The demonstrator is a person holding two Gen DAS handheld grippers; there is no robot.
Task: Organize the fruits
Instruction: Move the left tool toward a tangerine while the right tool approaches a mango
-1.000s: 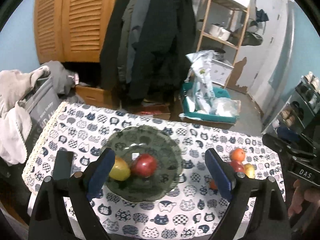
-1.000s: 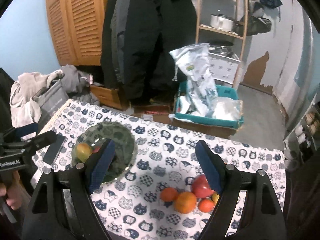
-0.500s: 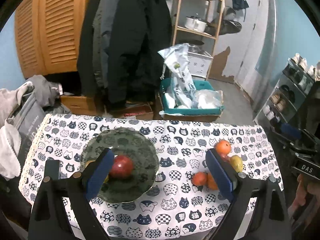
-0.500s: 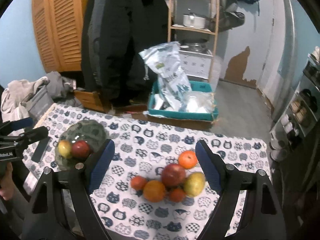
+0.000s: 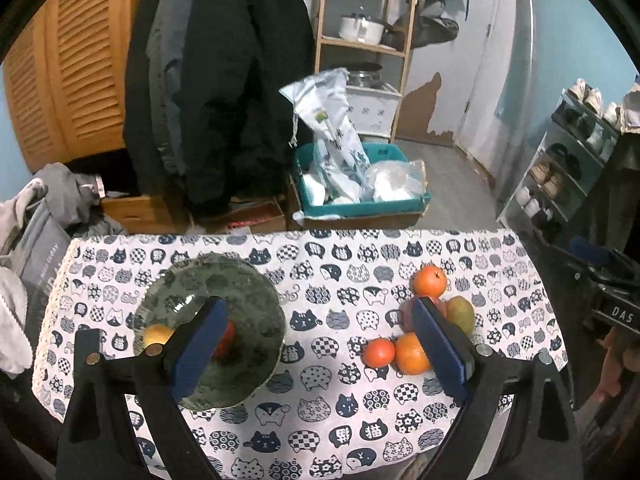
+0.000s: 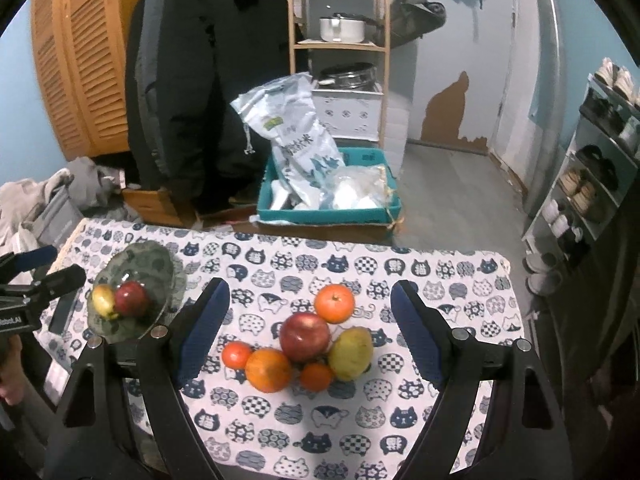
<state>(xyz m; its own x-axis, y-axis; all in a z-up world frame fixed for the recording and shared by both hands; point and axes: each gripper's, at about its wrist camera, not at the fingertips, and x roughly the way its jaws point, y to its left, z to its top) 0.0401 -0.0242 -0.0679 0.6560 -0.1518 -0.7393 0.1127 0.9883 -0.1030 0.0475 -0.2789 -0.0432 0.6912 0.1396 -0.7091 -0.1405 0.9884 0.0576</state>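
Observation:
A dark glass plate (image 5: 240, 280) (image 6: 160, 264) on the cat-print tablecloth (image 5: 320, 400) holds a red apple (image 6: 131, 298) and a yellow fruit (image 6: 102, 300). On the cloth lies a pile: a red apple (image 6: 304, 336), a yellow-green pear (image 6: 352, 354), a large orange (image 6: 267, 370) and several small oranges (image 6: 335, 303). My right gripper (image 6: 308, 332) hangs open above this pile, nothing between its pads. My left gripper (image 5: 320, 348) is open over the bare cloth between plate and pile; its left pad hides part of the plate's apple.
The table's far edge drops to a floor with a teal crate of bags (image 6: 328, 196), a wooden shelf (image 6: 340, 40), hanging coats (image 5: 224, 80) and a shoe rack (image 6: 592, 168). Clothes are heaped at the left (image 5: 24, 240). A dark phone (image 6: 66, 312) lies beside the plate.
Both grippers have slid to the right across the table. The right one now frames the fruit pile; the plate has drifted left in both views. The jaws keep the same width.

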